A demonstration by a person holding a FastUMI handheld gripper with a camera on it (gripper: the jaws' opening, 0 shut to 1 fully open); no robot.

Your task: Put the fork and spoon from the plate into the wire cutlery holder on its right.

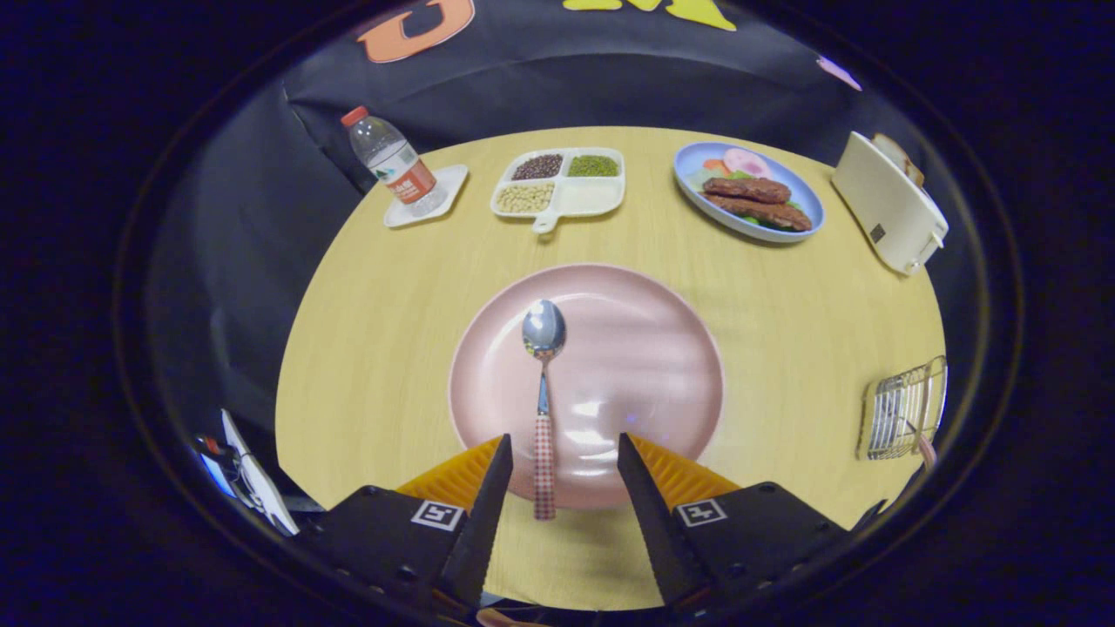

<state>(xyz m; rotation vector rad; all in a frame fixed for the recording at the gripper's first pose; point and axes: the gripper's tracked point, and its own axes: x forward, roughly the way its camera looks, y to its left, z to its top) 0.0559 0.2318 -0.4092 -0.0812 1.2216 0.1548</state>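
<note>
A spoon with a shiny bowl and a red-checked handle lies on the pink plate, bowl pointing away from me and handle end hanging over the plate's near rim. My gripper is open, its two black fingers spread above the near rim. The spoon's handle lies between them, closer to the left finger, and neither finger touches it. The wire cutlery holder stands on the table far to the right of the plate. A pinkish handle pokes out at its lower side; I cannot tell what it belongs to.
On the round wooden table beyond the plate stand a water bottle on a white coaster, a divided tray of beans, a blue plate of food and a white toaster at the far right.
</note>
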